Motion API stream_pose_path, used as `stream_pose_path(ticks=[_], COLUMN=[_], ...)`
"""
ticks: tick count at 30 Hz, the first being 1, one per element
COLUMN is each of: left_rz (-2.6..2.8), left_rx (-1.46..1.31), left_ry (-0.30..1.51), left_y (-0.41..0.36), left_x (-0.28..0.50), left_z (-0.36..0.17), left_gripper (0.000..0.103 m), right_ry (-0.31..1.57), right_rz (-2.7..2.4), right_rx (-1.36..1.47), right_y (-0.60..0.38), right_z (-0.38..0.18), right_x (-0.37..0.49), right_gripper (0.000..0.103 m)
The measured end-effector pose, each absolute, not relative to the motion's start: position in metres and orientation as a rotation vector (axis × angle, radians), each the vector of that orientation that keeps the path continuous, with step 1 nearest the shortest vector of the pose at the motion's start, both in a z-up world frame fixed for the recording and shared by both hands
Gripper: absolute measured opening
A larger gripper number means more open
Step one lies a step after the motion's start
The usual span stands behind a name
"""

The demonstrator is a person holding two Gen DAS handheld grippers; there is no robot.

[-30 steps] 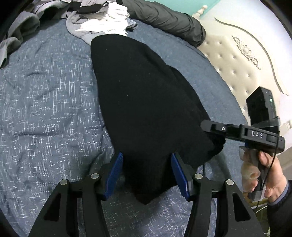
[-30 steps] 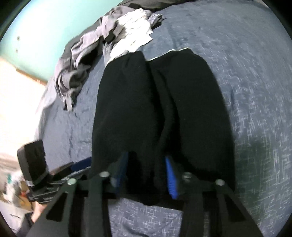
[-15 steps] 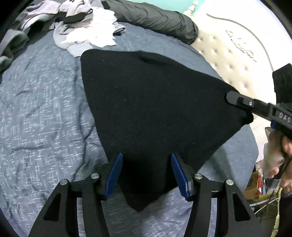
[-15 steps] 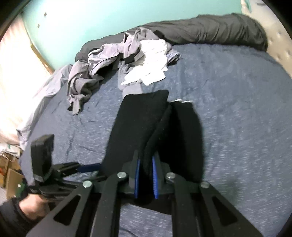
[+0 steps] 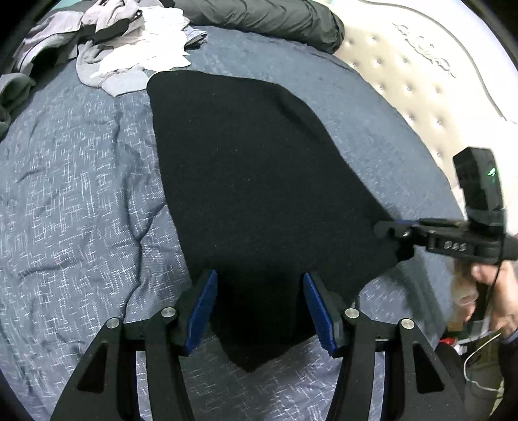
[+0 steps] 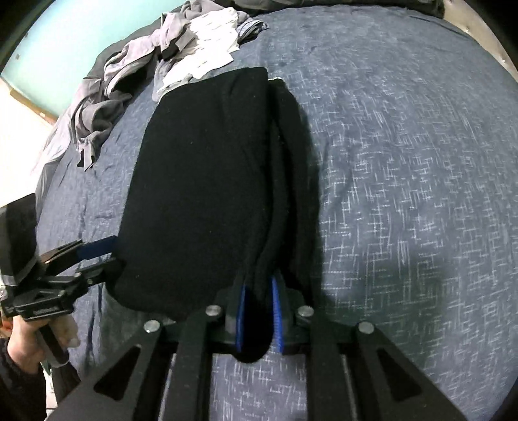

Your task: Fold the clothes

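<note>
A black garment (image 5: pixel 242 162) lies lengthwise on the blue-grey bed cover (image 5: pixel 81 194), its near end raised between both grippers. My left gripper (image 5: pixel 259 274) holds the near corner, with bunched cloth filling the wide gap between its blue pads and a tip hanging below. In the right wrist view the same garment (image 6: pixel 200 178) runs away from my right gripper (image 6: pixel 259 283). Its jaws are opening slightly, and the pads still pinch a thick fold of the edge. The right gripper (image 5: pixel 385 228) shows at the cloth's right corner, the left gripper (image 6: pixel 113 252) at its left corner.
A pile of grey and white clothes (image 5: pixel 129 48) lies at the far end of the bed, right behind the garment. A dark rolled duvet (image 5: pixel 259 16) lies along the cream tufted headboard (image 5: pixel 421 81). A person's hand (image 6: pixel 32 343) holds the left gripper's handle.
My right gripper's jaws went from standing apart around the cloth to pinching a fold of it. It pulled that corner out to the side, spreading the near end. The left grip is unchanged.
</note>
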State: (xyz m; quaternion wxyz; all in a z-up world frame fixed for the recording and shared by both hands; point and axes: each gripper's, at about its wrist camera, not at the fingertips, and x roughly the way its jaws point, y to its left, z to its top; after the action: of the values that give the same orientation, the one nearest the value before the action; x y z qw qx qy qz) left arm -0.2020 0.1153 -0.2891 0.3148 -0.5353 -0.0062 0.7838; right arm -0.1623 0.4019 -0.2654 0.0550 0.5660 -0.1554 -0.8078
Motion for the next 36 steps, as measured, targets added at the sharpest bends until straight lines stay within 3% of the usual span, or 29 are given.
stream_pose_path(ticks=[1, 8, 15, 18, 26, 36], left_rz=[2.069, 2.086, 2.097, 2.081, 2.119, 2.072], left_rx=[-1.413, -1.427, -1.434, -1.426, -1.412, -1.466], left_ry=[-0.016, -0.020, -0.037, -0.103, -0.247, -0.223], left_y=[0.116, 0.120, 0.119, 0.105, 0.049, 0.085], left_x=[-0.204, -0.205, -0.205, -0.201, -0.199, -0.214], left_z=[-0.290, -0.292, -0.294, -0.286, -0.272, -0.286], left_gripper=[0.059, 0.059, 0.059, 0.059, 0.059, 0.060], right_ry=[-0.483, -0.490, -0.259, -0.262, -0.391, -0.290], right_rz=[-2.456, -2.559, -2.461, -2.452, -2.524, -2.458], right_rx=[1.712, 1.588, 1.738, 1.814, 1.766, 1.826], right_y=[0.404, 0.403, 0.357, 0.356, 0.366, 0.359], right_z=[-0.261, -0.229, -0.259, -0.273, -0.238, -0.275], right_x=[-0.162, -0.161, -0.174, -0.170, -0.169, -0.173], right_gripper=[0.018, 0.018, 0.018, 0.018, 0.018, 0.018])
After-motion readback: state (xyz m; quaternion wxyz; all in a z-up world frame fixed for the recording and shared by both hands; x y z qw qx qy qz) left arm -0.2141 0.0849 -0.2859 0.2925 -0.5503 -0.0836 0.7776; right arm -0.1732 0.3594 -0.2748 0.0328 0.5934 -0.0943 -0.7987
